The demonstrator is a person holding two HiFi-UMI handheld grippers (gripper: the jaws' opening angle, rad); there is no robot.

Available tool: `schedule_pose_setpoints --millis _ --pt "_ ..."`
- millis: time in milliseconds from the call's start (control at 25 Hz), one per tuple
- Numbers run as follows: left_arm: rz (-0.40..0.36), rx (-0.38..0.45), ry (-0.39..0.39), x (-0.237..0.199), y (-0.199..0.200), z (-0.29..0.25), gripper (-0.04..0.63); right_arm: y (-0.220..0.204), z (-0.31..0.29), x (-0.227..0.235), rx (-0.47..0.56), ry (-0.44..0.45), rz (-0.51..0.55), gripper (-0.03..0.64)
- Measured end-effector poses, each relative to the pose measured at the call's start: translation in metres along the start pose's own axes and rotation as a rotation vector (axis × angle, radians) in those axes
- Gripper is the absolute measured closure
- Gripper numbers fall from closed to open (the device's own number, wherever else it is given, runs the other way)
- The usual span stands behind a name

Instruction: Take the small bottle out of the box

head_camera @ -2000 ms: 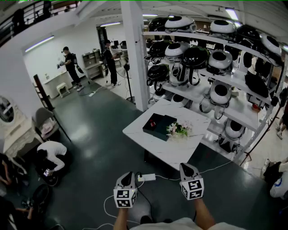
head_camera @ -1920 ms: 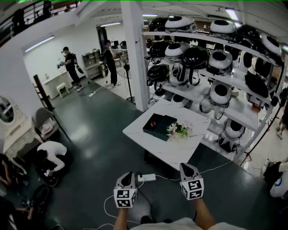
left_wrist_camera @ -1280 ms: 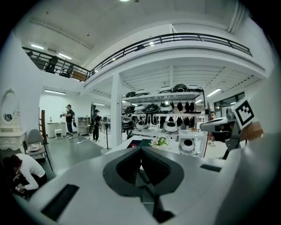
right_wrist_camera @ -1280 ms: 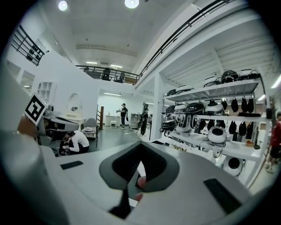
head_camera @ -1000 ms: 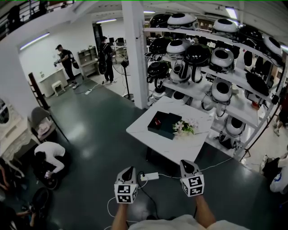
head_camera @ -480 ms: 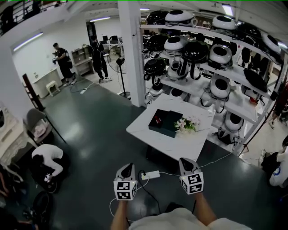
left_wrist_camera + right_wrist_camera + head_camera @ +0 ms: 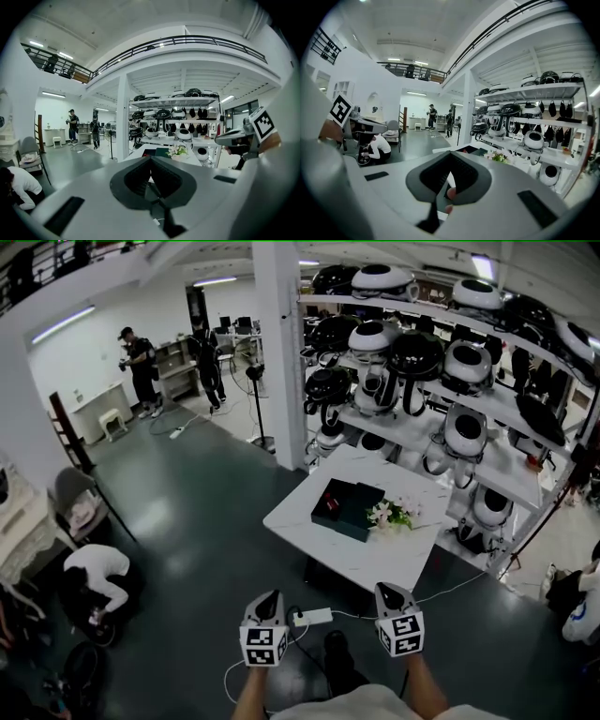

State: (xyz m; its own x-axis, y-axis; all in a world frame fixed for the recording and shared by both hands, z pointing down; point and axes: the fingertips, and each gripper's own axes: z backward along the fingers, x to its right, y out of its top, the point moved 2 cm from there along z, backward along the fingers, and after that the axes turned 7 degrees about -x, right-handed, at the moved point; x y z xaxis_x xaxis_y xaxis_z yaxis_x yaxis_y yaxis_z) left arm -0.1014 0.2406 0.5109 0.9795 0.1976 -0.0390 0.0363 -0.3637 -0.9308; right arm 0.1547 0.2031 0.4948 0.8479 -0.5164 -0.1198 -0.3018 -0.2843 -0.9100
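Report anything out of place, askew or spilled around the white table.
Nothing looks spilled or damaged. The dark box and the flowers sit neatly on the white table. The one untidy thing is a white power strip lying loose on the floor before the table, its cable trailing where someone may walk.

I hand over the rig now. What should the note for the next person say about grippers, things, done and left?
Left gripper: fingers together, empty, held low before the body.
Right gripper: the same, shut and empty.
The dark flat box lies on the white table, some way ahead, beside a small bunch of pale flowers.
The small bottle cannot be made out from here.
Done: nothing yet.
Left: go to the table, find the bottle in the box, lift it out.
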Motion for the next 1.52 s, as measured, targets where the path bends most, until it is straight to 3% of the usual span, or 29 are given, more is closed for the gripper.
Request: schedule_pose_setpoints --millis 520,1040,1520 --pt "-0.033 -0.036 0.041 -0.017 0.034 -0.114 0.577 0.015 -0.119 0.059 -0.006 0.066 -0.007 0.596" --pt "-0.014 -0.08 0.155 -0.067 0.083 -0.243 0.577 0.062 -0.27 0.131 -0.017 0.176 0.016 0.595" --pt "-0.005 -0.111 0.233 -0.08 0.094 -0.282 0.577 0.064 -0.324 0.15 -0.036 0.265 0.018 0.596"
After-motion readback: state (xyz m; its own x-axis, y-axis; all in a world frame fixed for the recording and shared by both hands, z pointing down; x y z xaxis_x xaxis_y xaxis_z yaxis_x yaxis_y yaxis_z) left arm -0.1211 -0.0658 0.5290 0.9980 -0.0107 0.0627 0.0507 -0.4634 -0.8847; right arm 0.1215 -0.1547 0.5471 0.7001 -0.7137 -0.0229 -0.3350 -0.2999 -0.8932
